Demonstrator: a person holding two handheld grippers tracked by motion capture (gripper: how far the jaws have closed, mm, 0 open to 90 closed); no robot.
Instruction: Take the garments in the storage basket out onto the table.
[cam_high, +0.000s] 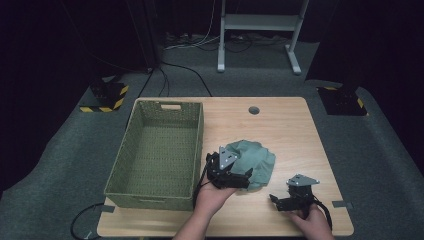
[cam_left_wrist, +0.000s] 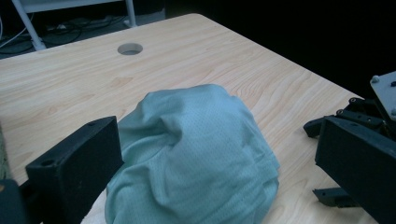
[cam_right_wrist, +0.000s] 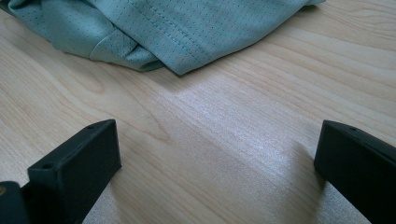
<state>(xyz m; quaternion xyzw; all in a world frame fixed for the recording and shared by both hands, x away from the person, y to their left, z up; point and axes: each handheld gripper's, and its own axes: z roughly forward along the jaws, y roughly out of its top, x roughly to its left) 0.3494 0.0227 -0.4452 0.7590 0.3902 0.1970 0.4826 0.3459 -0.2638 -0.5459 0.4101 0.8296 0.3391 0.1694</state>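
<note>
A crumpled green mesh garment (cam_high: 250, 160) lies in a low heap on the wooden desk (cam_high: 290, 125), a little right of the woven green basket (cam_high: 155, 150) that stands on the desk's left half. The left gripper (cam_high: 240, 181) sits at the garment's near-left edge, held in the person's left hand (cam_high: 212, 197), its grey three-cornered plate just over the cloth's rim in the high view. In the left gripper view the garment (cam_left_wrist: 196, 154) bulges up between the 2 black jaws, which stand spread wide on either side of it; whether either jaw touches the fabric I cannot tell, and nothing is pinched. The desk's round cable hole (cam_left_wrist: 130, 48) shows beyond the heap in that view, and the other gripper appears at the right edge. The right gripper (cam_high: 276, 201) rests low over bare wood near the desk's front edge, to the right of the garment and apart from it, held in the right hand (cam_high: 315, 222). In the right gripper view its jaws are also spread wide with only desk surface (cam_right_wrist: 224, 154) between them, and the garment's stitched hem (cam_right_wrist: 177, 32) lies ahead of the jaws, clear of both.
</note>
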